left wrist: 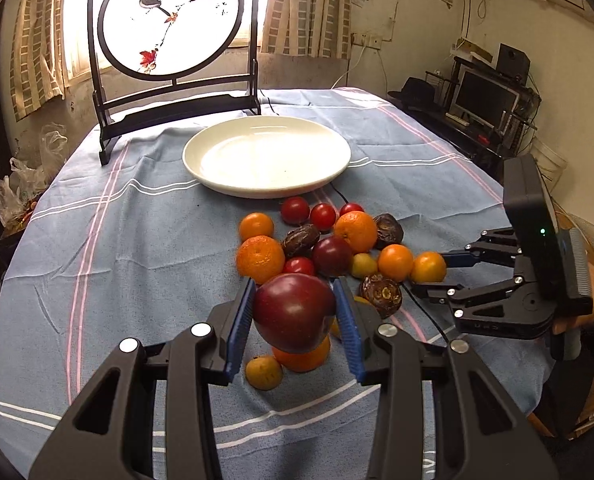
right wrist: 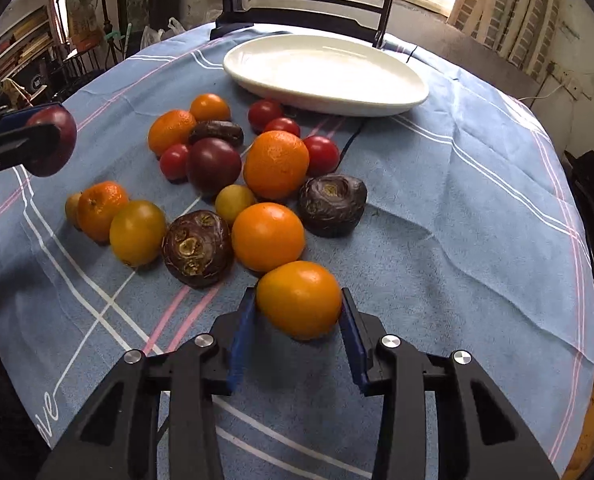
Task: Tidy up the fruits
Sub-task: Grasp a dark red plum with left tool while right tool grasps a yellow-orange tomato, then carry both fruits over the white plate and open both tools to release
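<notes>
Blue striped cloth [right wrist: 477, 240] covers worktop; white plate [left wrist: 267, 160] bare, round bird screen [left wrist: 173, 20] behind it. Left gripper [left wrist: 295, 316] clamps dark red plum [left wrist: 294, 312], lifted, hiding part of fruit pile [right wrist: 233, 184] beneath. Right gripper [right wrist: 299, 316] closes on orange fruit [right wrist: 299, 300] at pile's near edge.

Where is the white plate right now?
The white plate sits empty on the blue tablecloth, beyond the fruit pile and in front of the bird screen; nearest are the red cherry tomatoes.
</notes>
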Tool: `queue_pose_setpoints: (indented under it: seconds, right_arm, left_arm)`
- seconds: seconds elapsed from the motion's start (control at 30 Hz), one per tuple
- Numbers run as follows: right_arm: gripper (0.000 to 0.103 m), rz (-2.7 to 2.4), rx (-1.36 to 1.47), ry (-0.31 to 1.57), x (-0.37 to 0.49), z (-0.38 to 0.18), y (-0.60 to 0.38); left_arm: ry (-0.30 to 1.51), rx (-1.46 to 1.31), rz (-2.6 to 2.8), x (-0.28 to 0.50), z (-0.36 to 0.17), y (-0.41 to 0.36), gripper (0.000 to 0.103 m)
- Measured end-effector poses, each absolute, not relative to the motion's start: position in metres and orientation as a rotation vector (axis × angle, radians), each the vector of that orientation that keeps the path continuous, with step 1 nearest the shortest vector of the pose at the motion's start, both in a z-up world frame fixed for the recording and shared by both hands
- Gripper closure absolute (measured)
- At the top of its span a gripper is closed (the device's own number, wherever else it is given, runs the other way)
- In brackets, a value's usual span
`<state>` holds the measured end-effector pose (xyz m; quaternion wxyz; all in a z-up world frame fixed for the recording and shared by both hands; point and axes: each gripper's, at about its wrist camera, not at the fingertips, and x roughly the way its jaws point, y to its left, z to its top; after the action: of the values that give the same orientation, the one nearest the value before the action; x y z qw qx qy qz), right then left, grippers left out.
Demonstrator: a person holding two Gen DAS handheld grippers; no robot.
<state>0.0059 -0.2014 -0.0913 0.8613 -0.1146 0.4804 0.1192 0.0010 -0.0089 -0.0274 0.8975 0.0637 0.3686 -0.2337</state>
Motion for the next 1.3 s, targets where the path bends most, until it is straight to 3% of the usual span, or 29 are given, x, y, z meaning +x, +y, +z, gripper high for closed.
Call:
queue_pose_setpoints:
  seconds: [0.27, 0.5, 0.77, 1.07, 1.13, 1.2, 1.3]
  right_arm:
    - [0.063, 0.255, -0.251, 0.909, 0.017, -0.043, -0.21]
    - [0.063, 0.242, -0.237, 0.791, 0.089, 0.002, -0.197]
    - [0.063, 0.202, -0.163, 0.853, 0.189, -0.024, -0.198]
    - [0.06, 0.196, -0.134, 0.922, 0.231, -0.05, -0.191]
    - [0.044, 0.186, -0.13, 0.901, 0.23, -0.045, -0.191]
    - [0.044, 0.184, -0.129, 0.864, 0.223, -0.035, -0.192]
    - [0.044, 0.187, -0.108, 0.834, 0.207, -0.019, -0.197]
  left_arm:
    - [0.738, 0.134, -0.486, 0.029, -0.011, -0.016, 0.064]
    - [0.714, 0.146, -0.448, 0.105, 0.013, -0.046, 0.064]
    - [0.81, 0.191, -0.364, 0.188, -0.022, -0.068, 0.064]
    - [0.878, 0.223, -0.342, 0.217, -0.059, -0.076, 0.062]
    - [0.875, 0.223, -0.338, 0.217, -0.06, -0.074, 0.057]
    - [0.844, 0.217, -0.33, 0.213, -0.055, -0.069, 0.04]
    - [0.807, 0.193, -0.329, 0.203, -0.04, -0.06, 0.038]
